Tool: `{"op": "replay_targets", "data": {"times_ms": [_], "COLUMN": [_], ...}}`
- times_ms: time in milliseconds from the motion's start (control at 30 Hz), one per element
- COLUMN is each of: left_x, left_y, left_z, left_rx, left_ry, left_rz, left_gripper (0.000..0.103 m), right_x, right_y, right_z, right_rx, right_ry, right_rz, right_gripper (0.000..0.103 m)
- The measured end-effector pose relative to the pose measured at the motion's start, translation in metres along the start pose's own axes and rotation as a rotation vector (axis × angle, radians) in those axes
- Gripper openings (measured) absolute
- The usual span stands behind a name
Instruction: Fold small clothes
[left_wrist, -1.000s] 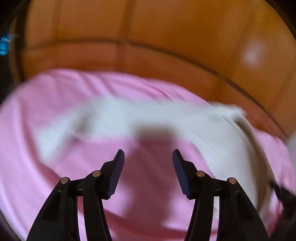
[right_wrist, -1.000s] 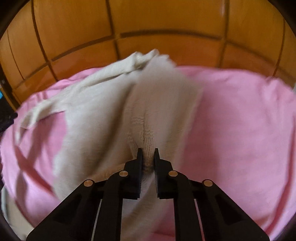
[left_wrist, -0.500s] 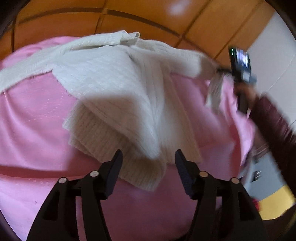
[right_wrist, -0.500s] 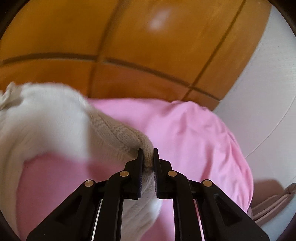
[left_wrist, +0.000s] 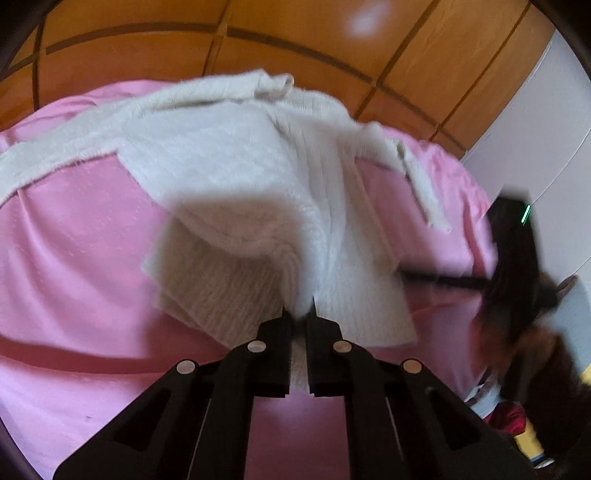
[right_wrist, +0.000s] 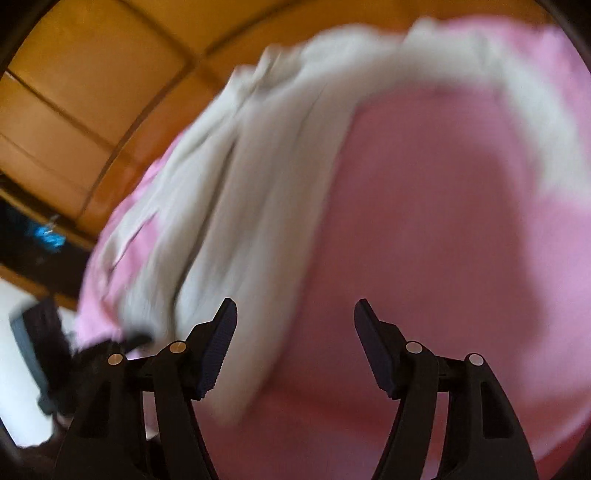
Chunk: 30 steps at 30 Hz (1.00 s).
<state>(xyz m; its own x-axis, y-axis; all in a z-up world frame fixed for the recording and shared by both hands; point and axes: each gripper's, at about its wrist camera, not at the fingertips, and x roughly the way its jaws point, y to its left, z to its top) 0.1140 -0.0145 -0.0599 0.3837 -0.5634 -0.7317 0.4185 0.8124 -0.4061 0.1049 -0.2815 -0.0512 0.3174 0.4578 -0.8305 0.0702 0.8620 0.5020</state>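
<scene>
A cream knitted sweater (left_wrist: 236, 173) lies partly folded on a pink sheet (left_wrist: 70, 258). Its sleeves stretch out to the left and right along the far side. My left gripper (left_wrist: 298, 314) is shut on the sweater's near hem. In the right wrist view the sweater (right_wrist: 251, 192) is blurred and lies to the left of my right gripper (right_wrist: 295, 332), which is open and empty above the pink sheet (right_wrist: 443, 229). The right gripper also shows as a dark blur at the right of the left wrist view (left_wrist: 517, 266).
An orange wooden panelled wall (left_wrist: 295, 40) stands behind the bed. A white wall (left_wrist: 535, 122) is at the right. Dark items and a blue object (right_wrist: 44, 236) sit at the left of the right wrist view.
My left gripper has closed on the sweater's near hem. My right gripper has let go of the sweater, opened, and swung away over the pink sheet.
</scene>
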Motion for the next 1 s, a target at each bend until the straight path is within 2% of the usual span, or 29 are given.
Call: {"op": "replay_targets", "data": {"times_ms": [100,200,367,467,567,633,700,767,867,900,967,1000], "left_x": [-0.034,-0.068,-0.141,-0.177,-0.205,-0.209,-0.201,-0.184,-0.147,-0.133,-0.117,-0.113], "left_y": [0.005,0.013,0.040,0.050,0.053,0.052,0.053,0.058,0.070,0.075,0.087,0.095], "left_z": [0.014,0.028,0.044,0.038,0.018,-0.006,-0.035,-0.061,-0.104,-0.118,-0.133,-0.137], "left_rx": [-0.016,-0.053,-0.141,-0.172,-0.175,-0.177,-0.189,-0.237,-0.307,-0.328,-0.367,-0.391], "left_ry": [-0.080,-0.153,-0.291,-0.350,-0.373,-0.344,-0.282,-0.212,-0.084,-0.040,-0.002,0.014], "left_rz": [-0.016,-0.017,-0.018,-0.028,-0.025,-0.008,0.017,0.016,0.063,0.096,0.135,0.121], "left_gripper": [0.005,0.004,0.004,0.003,0.003,0.003,0.003,0.003,0.003,0.003,0.004,0.004], "right_x": [0.016,-0.005,-0.110,-0.172,-0.210,-0.216,-0.210,-0.188,-0.139,-0.127,-0.106,-0.102], "right_y": [0.028,0.061,0.092,0.081,0.058,0.041,0.017,-0.003,-0.034,-0.038,-0.043,-0.045], "right_z": [-0.007,-0.006,0.004,-0.001,-0.012,-0.025,-0.042,-0.064,-0.103,-0.108,-0.115,-0.116], "right_rx": [-0.055,-0.161,-0.277,-0.270,-0.255,-0.221,-0.177,-0.139,-0.086,-0.085,-0.083,-0.092], "right_ry": [0.023,-0.061,-0.305,-0.423,-0.470,-0.451,-0.376,-0.281,-0.106,-0.076,-0.029,-0.013], "right_rz": [0.004,-0.030,-0.062,-0.091,-0.146,-0.177,-0.214,-0.253,-0.314,-0.332,-0.366,-0.370], "right_gripper": [0.007,0.006,0.006,0.005,0.005,0.005,0.005,0.005,0.005,0.005,0.005,0.005]}}
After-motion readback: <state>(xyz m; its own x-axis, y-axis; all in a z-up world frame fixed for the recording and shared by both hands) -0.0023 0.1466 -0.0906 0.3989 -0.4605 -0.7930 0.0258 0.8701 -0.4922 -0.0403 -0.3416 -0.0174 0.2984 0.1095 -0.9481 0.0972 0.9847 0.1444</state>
